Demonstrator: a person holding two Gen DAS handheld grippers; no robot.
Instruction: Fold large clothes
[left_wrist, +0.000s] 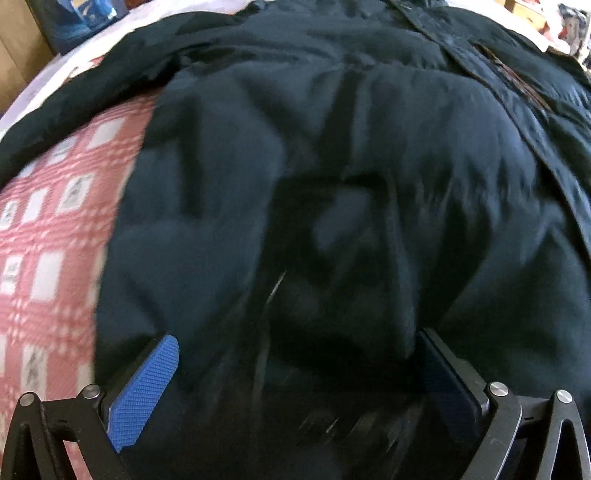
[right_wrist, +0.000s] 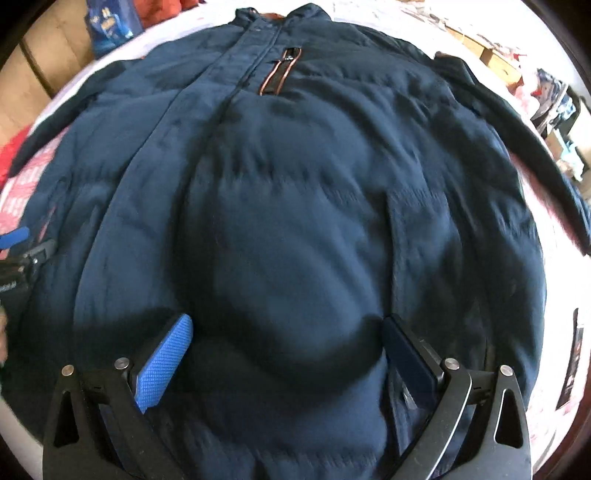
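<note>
The left hand-held gripper (left_wrist: 295, 369) has its two blue-padded fingers (left_wrist: 146, 391) spread wide, low over the near hem area of a large dark navy padded jacket (left_wrist: 369, 166). A bulge of the jacket's fabric rises between the fingers, but the blur hides whether either pad touches it. The right hand-held gripper (right_wrist: 288, 354) is likewise spread, its fingers (right_wrist: 164, 362) set either side of a rounded mound of the same jacket (right_wrist: 295, 184), again with contact unclear.

The jacket lies flat and front-up on a bed, collar at the far end and hem toward the cameras. Its front placket (right_wrist: 236, 66) runs from the collar toward the near side, left of centre in the right wrist view. Just right of the placket sits a chest zip pocket with orange trim (right_wrist: 279, 75). One sleeve (right_wrist: 517, 122) stretches out along the right edge of the bed.

A pink and white checked bedcover (left_wrist: 48, 240) shows to the left of the jacket in the left wrist view. In the right wrist view, the left hand-held gripper's blue tip (right_wrist: 14, 236) appears at the left edge, beside the jacket's left side. Cardboard boxes (right_wrist: 40, 74) stand beyond the bed at the far left.
</note>
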